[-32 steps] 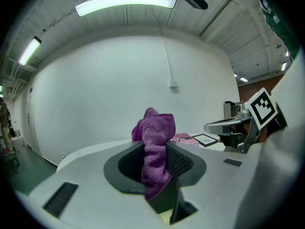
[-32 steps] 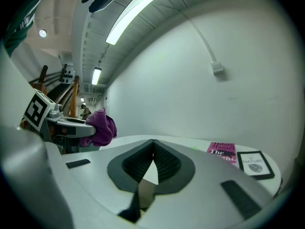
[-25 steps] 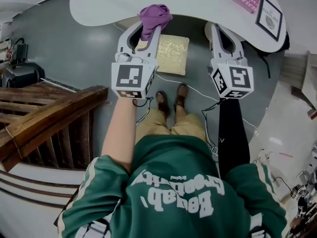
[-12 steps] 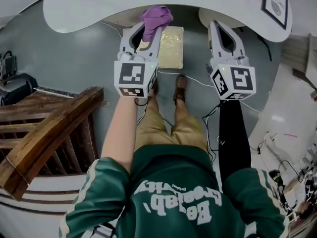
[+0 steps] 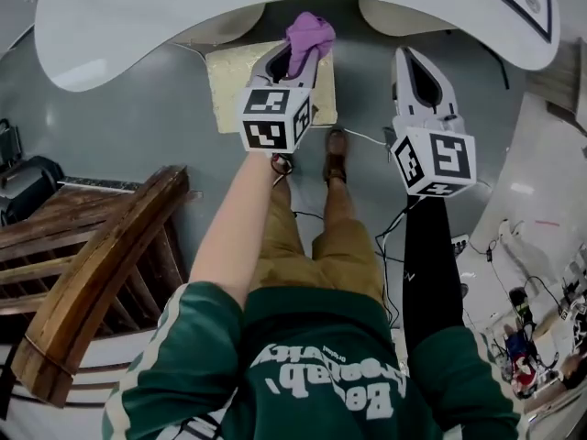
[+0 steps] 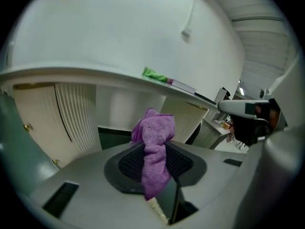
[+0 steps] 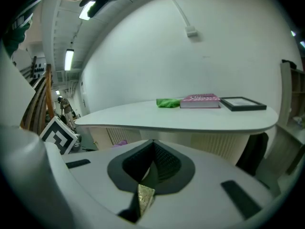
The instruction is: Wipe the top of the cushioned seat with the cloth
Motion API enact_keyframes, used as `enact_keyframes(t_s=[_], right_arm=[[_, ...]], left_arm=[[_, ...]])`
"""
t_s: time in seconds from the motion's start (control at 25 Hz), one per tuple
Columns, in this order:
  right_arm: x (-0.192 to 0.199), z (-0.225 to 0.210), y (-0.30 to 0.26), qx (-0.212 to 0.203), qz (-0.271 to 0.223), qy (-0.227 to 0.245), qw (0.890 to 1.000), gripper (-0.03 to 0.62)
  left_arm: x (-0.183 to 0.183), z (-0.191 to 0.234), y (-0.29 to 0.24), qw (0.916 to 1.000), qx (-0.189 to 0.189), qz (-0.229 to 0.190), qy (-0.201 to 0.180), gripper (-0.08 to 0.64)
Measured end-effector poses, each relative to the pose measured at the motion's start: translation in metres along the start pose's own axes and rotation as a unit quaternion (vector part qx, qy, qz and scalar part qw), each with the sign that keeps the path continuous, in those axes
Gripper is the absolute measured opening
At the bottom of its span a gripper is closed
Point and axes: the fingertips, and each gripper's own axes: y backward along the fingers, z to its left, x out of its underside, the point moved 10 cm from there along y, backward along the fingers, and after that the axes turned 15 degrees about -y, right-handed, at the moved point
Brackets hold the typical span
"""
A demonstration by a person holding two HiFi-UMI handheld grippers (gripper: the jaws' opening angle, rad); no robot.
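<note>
Left gripper [image 5: 295, 62] is clamping the cloth [image 5: 309, 33] tight between its jaws, with a purple bunch sticking out past the tips and a tail hanging below. Right gripper [image 5: 415, 62] is pinched closed on nothing and hanging beside the left one. The seat [image 5: 229, 85] is sitting low on the grey floor [image 5: 138, 145], half tucked under the table [image 5: 119, 16], and the cloth is lining up over its far right corner. Can't tell whether cloth is touching seat; it looks held above, so wiping is likely not started and the whole top is left to do. Cloth is looking like soft, nubby, crumpled microfibre. Seat is a flat cream-gold square with a faint pattern. Table is smooth, white and curved at the edge.
</note>
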Motion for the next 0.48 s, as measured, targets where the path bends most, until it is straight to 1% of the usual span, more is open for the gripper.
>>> enact_keyframes(t_s=[0.16, 0.4, 0.48], right_arm=[[0.017, -0.014, -0.003, 0.025, 0.008, -0.015, 1.0, 0.008], [0.041, -0.012, 0.001, 0.04, 0.021, -0.036, 0.998, 0.008], [0.048, -0.014, 0.002, 0.041, 0.027, -0.04, 0.998, 0.008]], left_arm=[[0.029, -0.002, -0.034, 0.9983, 0.009, 0.04, 0.041, 0.129], [0.071, -0.01, -0.066, 0.9935, 0.024, 0.103, 0.043, 0.128], [0.085, -0.008, -0.078, 0.9905, 0.021, 0.125, 0.052, 0.128]])
